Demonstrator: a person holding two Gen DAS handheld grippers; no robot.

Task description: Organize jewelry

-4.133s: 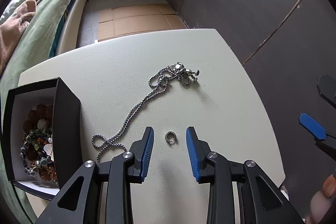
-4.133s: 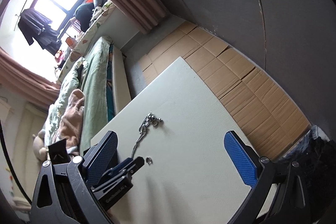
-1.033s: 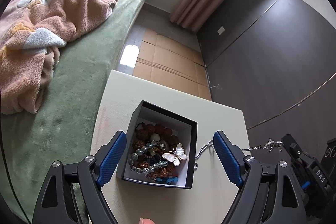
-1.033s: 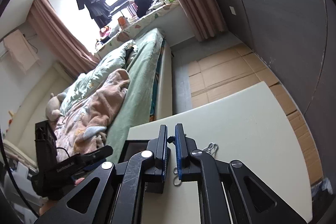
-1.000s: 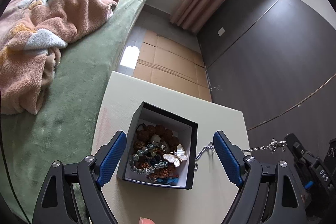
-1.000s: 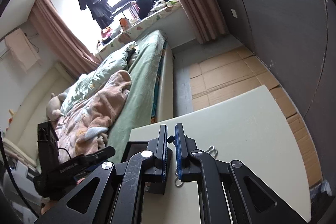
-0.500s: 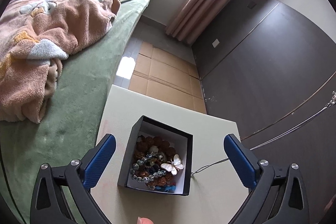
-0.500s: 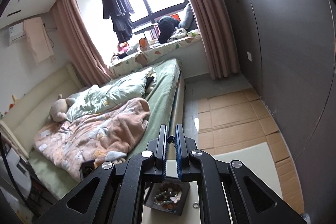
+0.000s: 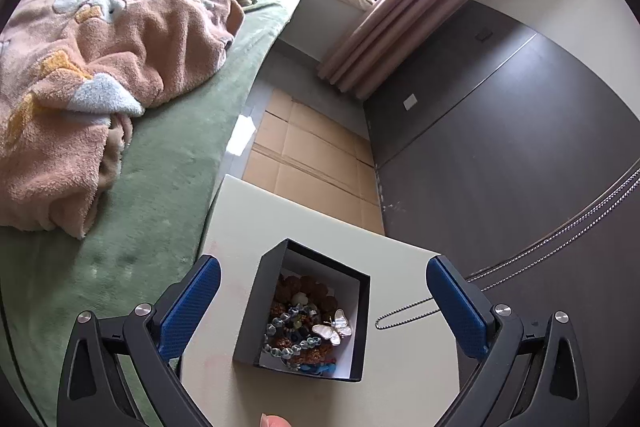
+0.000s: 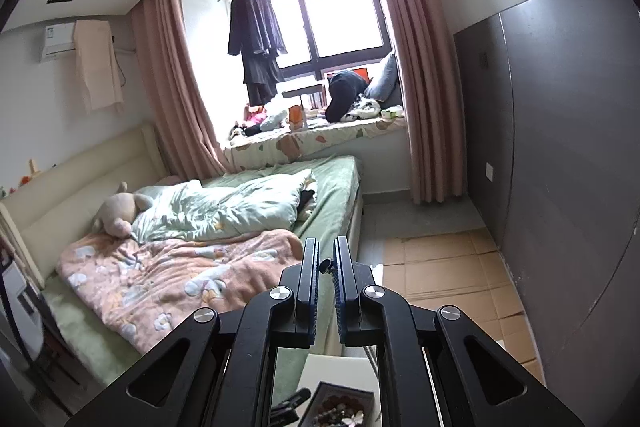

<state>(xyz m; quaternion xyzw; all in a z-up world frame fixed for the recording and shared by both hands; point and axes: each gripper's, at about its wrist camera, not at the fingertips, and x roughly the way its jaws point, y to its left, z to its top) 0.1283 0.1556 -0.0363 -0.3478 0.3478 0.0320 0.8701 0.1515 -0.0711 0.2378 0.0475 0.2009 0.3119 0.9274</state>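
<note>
The box (image 9: 362, 315) is holding beads (image 9: 298, 331), the left gripper (image 9: 320, 301) gaping around it, the right gripper (image 10: 327, 263) pinching the chain (image 9: 560, 237).

Chain (image 9: 560, 239) top cut off rt.

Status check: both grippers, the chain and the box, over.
Left gripper open, empty, over the black box. Right gripper shut on the chain, tail trailing on the table beside the box. Nothing blocking.
</note>
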